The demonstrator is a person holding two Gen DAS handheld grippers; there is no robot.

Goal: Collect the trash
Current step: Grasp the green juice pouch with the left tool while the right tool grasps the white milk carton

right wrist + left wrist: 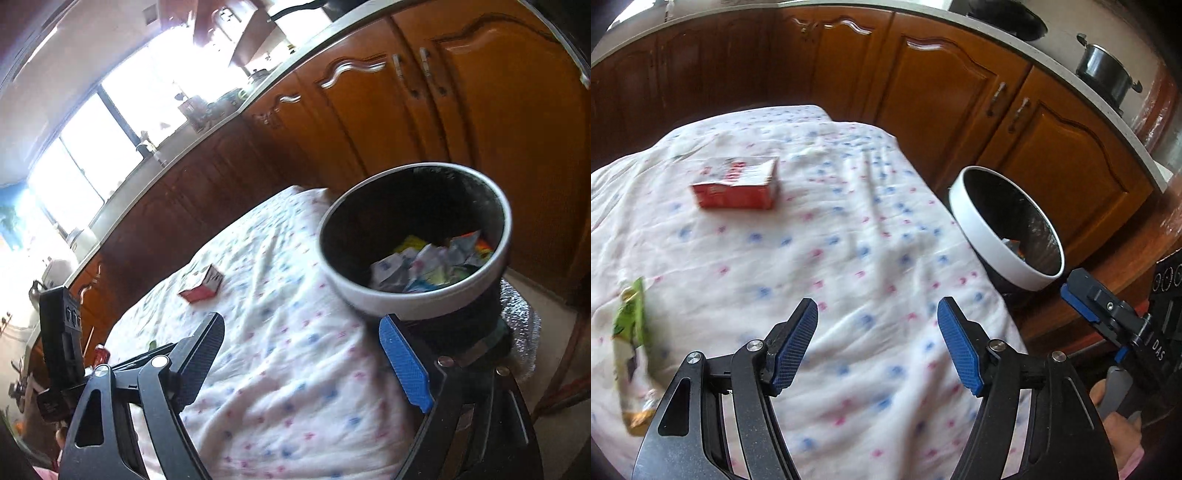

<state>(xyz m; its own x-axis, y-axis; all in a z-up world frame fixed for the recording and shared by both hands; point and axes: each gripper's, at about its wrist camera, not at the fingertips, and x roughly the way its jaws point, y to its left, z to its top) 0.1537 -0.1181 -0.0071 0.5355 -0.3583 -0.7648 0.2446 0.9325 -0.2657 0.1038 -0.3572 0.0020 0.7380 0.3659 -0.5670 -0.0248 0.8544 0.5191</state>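
A red and white carton [737, 188] lies on the flowered tablecloth [820, 236] at the far left; it also shows in the right wrist view [201, 288]. A green snack wrapper [629, 350] lies at the cloth's left edge. A bin with a white rim [1004, 232] stands at the table's right side, with crumpled wrappers [432, 266] inside. My left gripper [877, 339] is open and empty above the cloth. My right gripper [301, 354] is open and empty, just in front of the bin [391, 299].
Wooden kitchen cabinets [960, 92] run behind the table under a countertop holding a metal pot [1104, 72]. The right gripper's body [1108, 317] shows at the right of the left wrist view. A bright window [110, 122] lies at the left.
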